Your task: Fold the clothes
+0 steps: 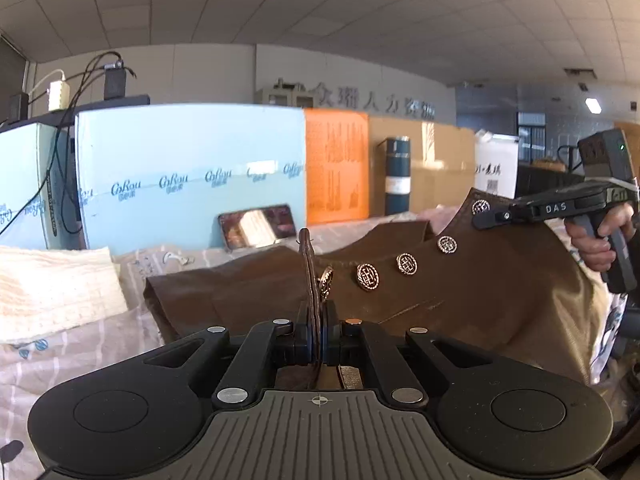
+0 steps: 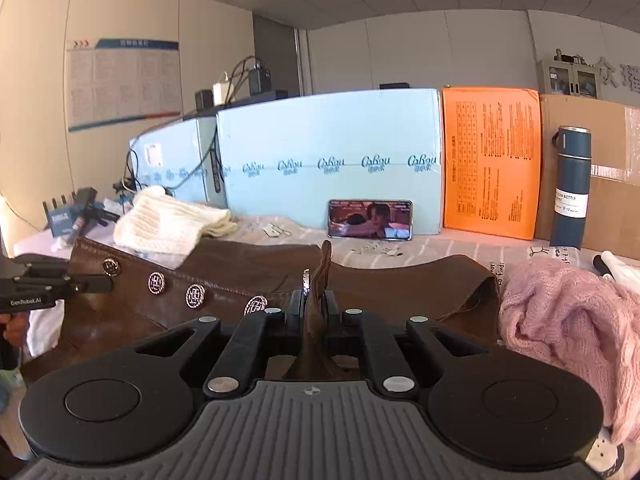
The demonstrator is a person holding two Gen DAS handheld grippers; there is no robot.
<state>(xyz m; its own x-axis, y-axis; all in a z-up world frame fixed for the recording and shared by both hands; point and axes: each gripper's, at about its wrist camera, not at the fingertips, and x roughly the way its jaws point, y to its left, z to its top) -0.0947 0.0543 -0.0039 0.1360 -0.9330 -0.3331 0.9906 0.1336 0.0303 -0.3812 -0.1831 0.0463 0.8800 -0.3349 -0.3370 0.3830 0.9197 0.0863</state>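
Over a striped bedsheet (image 2: 440, 246), both grippers were clamped shut on the edge of a brown button-front garment (image 1: 460, 300): the left gripper (image 1: 316, 320) pinched one fold, the right gripper (image 2: 316, 308) another, holding the garment stretched above the sheet. A cream knit (image 2: 172, 224) and a pink knit (image 2: 568, 320) lay beside it, a phone (image 2: 370, 219) behind.

The garment (image 2: 224, 264) lies across the bedsheet (image 2: 432, 250), with a knit sweater (image 2: 560, 320) just to its right and a folded knit (image 2: 172, 224) behind its left end. Behind them a phone (image 2: 370, 219) leans on a foam board (image 2: 328, 152); right of it stand an orange sheet (image 2: 492, 160) and, apparently before cardboard (image 2: 616, 184), a flask (image 2: 570, 188).
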